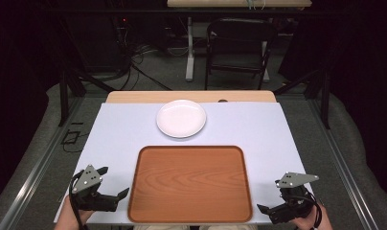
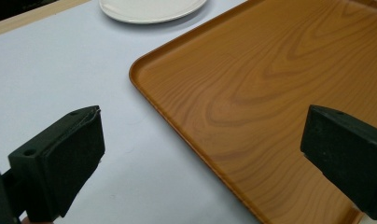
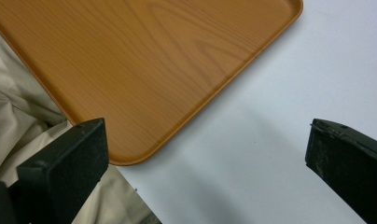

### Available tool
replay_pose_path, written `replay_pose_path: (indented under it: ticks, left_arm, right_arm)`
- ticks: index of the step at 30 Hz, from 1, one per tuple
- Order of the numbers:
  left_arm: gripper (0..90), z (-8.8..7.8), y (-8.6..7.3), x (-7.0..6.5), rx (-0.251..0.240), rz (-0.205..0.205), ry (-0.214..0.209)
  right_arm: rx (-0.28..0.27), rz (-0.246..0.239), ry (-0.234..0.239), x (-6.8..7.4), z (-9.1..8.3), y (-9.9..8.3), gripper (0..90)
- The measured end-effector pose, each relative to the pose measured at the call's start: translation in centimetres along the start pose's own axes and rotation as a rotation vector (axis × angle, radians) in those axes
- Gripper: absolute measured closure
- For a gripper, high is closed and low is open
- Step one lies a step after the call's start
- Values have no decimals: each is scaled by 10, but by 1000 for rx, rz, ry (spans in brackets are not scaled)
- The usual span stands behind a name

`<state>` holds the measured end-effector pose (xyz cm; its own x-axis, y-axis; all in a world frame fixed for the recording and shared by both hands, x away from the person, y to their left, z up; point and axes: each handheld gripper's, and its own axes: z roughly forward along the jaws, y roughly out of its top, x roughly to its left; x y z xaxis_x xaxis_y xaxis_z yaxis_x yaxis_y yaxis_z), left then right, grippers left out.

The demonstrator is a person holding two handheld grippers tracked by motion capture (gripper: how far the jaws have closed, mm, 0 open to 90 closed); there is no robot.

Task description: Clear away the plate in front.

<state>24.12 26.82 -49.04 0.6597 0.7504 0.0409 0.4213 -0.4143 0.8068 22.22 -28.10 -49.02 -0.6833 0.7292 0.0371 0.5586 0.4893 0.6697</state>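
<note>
Tray (image 1: 190,184) lies flat at table (image 1: 258,129) centre, near edge, nothing on it. White plate (image 1: 181,118) sits at 12 o'clock of the tray, just beyond its far rim, apart from it. Left gripper (image 1: 114,182) rests at 9 o'clock of the tray, fingers (image 2: 60,163) released, spread wide, nothing between them. Right gripper (image 1: 270,197) rests at 3 o'clock, near the tray's near corner, fingers (image 3: 65,172) likewise released and holding nothing. Neither gripper touches the tray

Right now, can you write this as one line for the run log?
left hand-held gripper: open, empty | right hand-held gripper: open, empty | tray: between them, bare | plate: beyond tray, bare
</note>
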Motion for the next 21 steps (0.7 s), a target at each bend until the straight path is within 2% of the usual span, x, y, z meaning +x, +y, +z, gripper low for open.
replay_pose_path:
  ticks: [11, 21]
  left_arm:
    - [0, 1, 0, 0, 3, -2, -3]
    - [1, 2, 2, -1, -16, 2, -4]
  right_arm:
    - [4, -2, -2, 0, 0, 0, 0]
    - [8, -3, -4, 1, 0, -1, 0]
